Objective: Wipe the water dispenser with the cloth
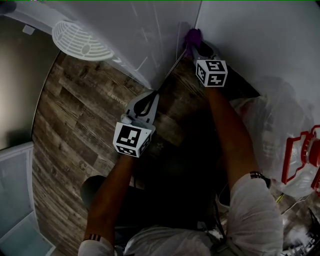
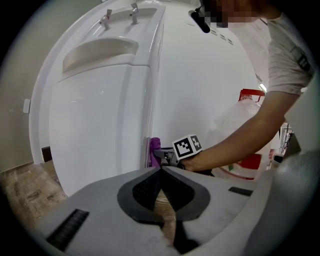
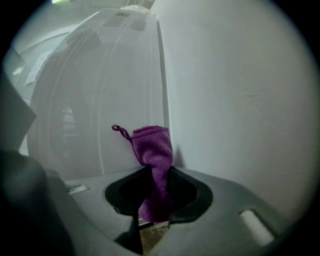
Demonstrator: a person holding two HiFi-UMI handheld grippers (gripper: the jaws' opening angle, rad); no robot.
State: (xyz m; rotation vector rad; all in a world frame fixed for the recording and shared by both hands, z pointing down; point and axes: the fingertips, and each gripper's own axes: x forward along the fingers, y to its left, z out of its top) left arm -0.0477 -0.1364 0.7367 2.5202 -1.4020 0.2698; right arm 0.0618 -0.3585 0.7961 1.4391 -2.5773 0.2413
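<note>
The white water dispenser (image 1: pixel 145 35) stands in a corner, its round drip grille (image 1: pixel 82 40) at upper left of the head view and its taps (image 2: pixel 120 14) high in the left gripper view. My right gripper (image 1: pixel 196 46) is shut on a purple cloth (image 3: pixel 152 160), pressing it against the dispenser's side panel (image 3: pixel 100 100) next to the wall (image 3: pixel 240 90). The cloth (image 1: pixel 193 36) shows at the corner, low on the dispenser. My left gripper (image 1: pixel 148 97) is shut with nothing in it, just off the dispenser's front corner (image 2: pixel 150 110).
Wood-plank floor (image 1: pixel 80 115) runs in front of the dispenser. A clear plastic bag (image 1: pixel 280 135) and a red frame (image 1: pixel 300 157) stand at the right. A pale panel (image 1: pixel 15 200) lies at lower left. The wall (image 1: pixel 260 35) closes off the right side.
</note>
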